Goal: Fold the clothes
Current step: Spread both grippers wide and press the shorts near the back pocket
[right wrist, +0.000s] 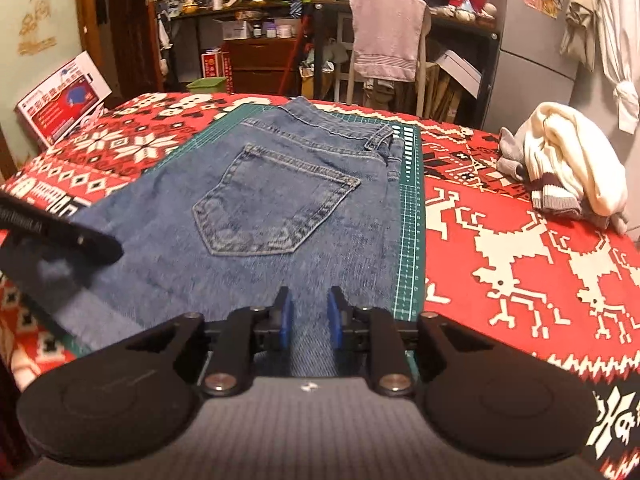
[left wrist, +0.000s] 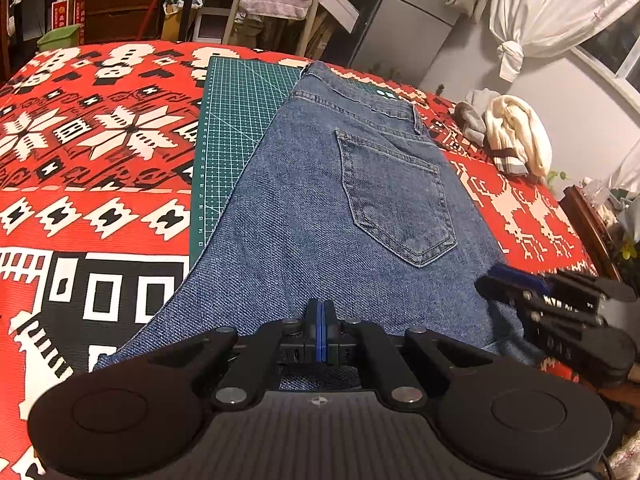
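Denim fills the near view: the left gripper (left wrist: pixel 320 322) has its fingers pressed together, seemingly pinching the jeans (left wrist: pixel 340 208), the right gripper (right wrist: pixel 310 316) holds its fingers apart over them, and their long axis runs away toward the bench's far edge.

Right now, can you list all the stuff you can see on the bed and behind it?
Jeans: one, blue, flat on the mat, back pocket up.
Cutting mat: one, green, under the jeans.
Blanket: one, red with white and black patterns, covering the bed.
Clothes pile: one, cream and grey, right side of the blanket.
Towel: one, pink, draped over a chair behind.
Box: one, red and white, far left.
Left tongs: black, blue pads shut, over the jeans.
Right tongs: black, blue pads open, over the jeans.
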{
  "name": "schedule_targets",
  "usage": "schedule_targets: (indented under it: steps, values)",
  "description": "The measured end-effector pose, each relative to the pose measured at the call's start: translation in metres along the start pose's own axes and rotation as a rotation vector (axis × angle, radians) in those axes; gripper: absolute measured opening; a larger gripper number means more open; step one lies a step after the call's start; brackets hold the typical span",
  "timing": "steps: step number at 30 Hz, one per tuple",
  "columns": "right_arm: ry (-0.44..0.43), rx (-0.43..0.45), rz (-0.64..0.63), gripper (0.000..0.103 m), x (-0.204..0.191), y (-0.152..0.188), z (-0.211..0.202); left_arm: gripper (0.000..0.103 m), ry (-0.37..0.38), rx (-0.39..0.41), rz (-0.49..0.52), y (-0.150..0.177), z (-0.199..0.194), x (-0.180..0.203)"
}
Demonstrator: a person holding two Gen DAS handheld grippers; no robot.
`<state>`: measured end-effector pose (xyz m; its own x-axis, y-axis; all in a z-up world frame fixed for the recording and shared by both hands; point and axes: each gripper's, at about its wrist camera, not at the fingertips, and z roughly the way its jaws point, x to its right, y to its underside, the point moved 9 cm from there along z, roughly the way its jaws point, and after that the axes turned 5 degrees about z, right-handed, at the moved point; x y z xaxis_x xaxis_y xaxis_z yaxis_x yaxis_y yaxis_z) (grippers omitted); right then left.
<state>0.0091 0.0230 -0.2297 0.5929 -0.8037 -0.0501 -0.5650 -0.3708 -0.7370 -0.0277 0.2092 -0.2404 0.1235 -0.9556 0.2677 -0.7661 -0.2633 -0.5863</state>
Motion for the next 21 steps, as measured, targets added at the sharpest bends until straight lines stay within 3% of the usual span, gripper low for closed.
schedule_targets:
  steps: [5, 7, 14, 16, 21]
  values:
    - [-0.009, 0.015, 0.017, 0.026, 0.004, -0.009, -0.005, 0.002, -0.005, -0.024, -0.023, -0.004, 0.002, 0.0]
    - [0.008, 0.037, -0.002, 0.034, 0.009, -0.023, 0.0, 0.002, -0.009, -0.035, -0.046, -0.006, 0.003, 0.0]
    - [-0.143, 0.076, -0.038, 0.046, 0.018, -0.054, 0.033, 0.007, -0.059, 0.025, -0.017, -0.042, 0.001, 0.006]
    - [-0.175, 0.08, -0.038, 0.067, 0.019, -0.057, 0.041, 0.013, -0.084, 0.034, -0.034, -0.055, 0.006, 0.002]
    - [-0.151, 0.048, -0.056, 0.094, 0.018, -0.044, 0.062, 0.032, -0.155, 0.034, -0.053, -0.077, 0.021, -0.005]
